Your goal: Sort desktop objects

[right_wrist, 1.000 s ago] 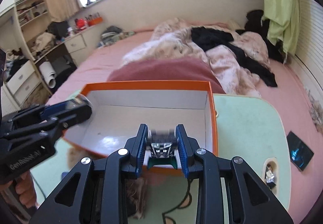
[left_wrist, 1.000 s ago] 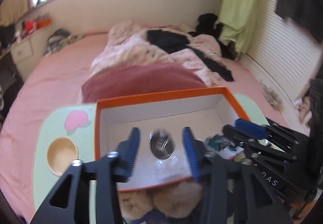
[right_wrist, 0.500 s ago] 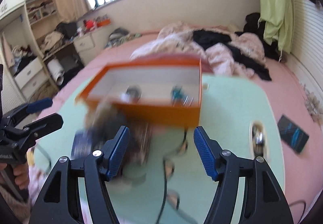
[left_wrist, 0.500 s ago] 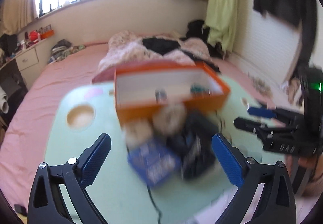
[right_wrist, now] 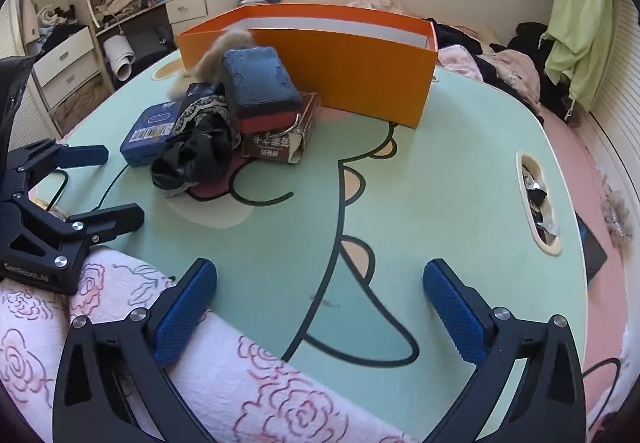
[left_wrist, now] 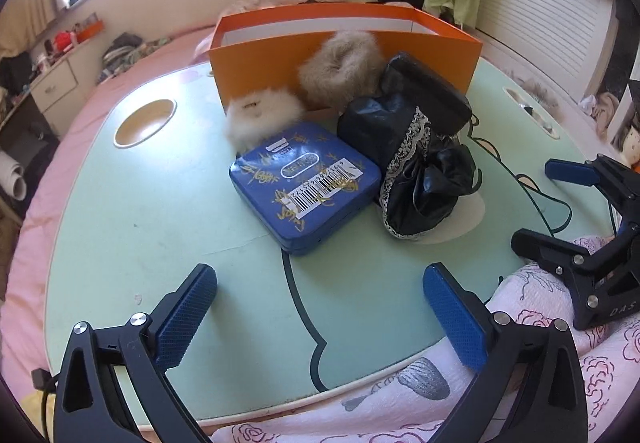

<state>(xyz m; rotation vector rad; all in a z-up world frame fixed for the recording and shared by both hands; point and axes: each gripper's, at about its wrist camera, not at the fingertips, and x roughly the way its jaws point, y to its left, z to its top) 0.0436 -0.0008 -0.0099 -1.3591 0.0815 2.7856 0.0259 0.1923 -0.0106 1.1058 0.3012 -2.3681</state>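
Both claws are spread and empty. Your left gripper sits at 6 o'clock of the pile over the pale green cartoon-print table. Your right gripper has jaws still opening, with only bare table between them.

The pile sits against the near wall of the open orange cardboard box, at 12 o'clock from your left claw.

- Flat blue square tin with gold lettering and a barcode label: probably rigid, slick and light. Pinch it across two opposite edges, not the lid face.
- Crumpled black glossy pouch with lace trim, touching the tin at its 3 o'clock: soft and likely slippery, so grab a bunched fold.
- Tan and white fluffy scrunchies at the tin's 12 o'clock: very light and compressible, so close fully through the ring.
- Dark blue textured case, stacked on a brown printed carton: looks stiff. Take its short sides.
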